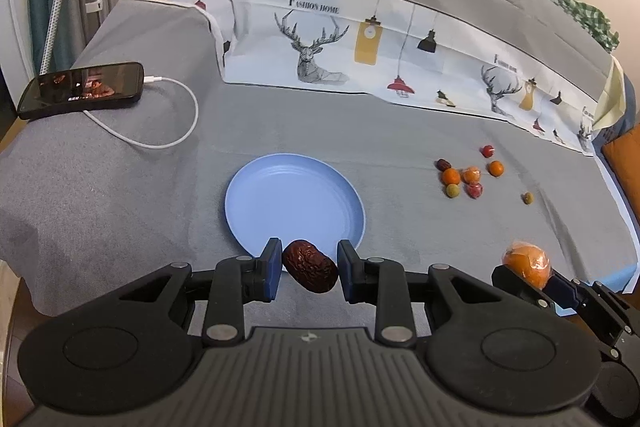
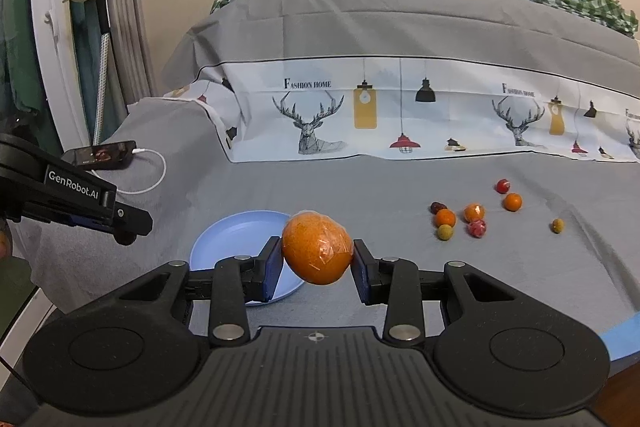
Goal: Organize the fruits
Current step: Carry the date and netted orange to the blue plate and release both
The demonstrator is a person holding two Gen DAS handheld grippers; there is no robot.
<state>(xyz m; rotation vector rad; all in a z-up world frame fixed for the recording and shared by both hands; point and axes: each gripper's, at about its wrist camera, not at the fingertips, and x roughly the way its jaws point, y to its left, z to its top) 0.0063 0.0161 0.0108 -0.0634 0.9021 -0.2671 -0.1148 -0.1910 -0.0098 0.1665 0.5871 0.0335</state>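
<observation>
My left gripper is shut on a dark red wrinkled date and holds it over the near rim of the blue plate. The plate is empty. My right gripper is shut on a plastic-wrapped orange, held above the cloth just right of the plate. The orange also shows in the left wrist view, at the right. A cluster of small fruits lies on the grey cloth to the right: oranges, red and green ones, a date. The cluster also shows in the right wrist view.
A phone with a white charging cable lies at the far left. A deer-print cloth drapes over the raised back. A lone green fruit lies right of the cluster. The left gripper's body shows at the left.
</observation>
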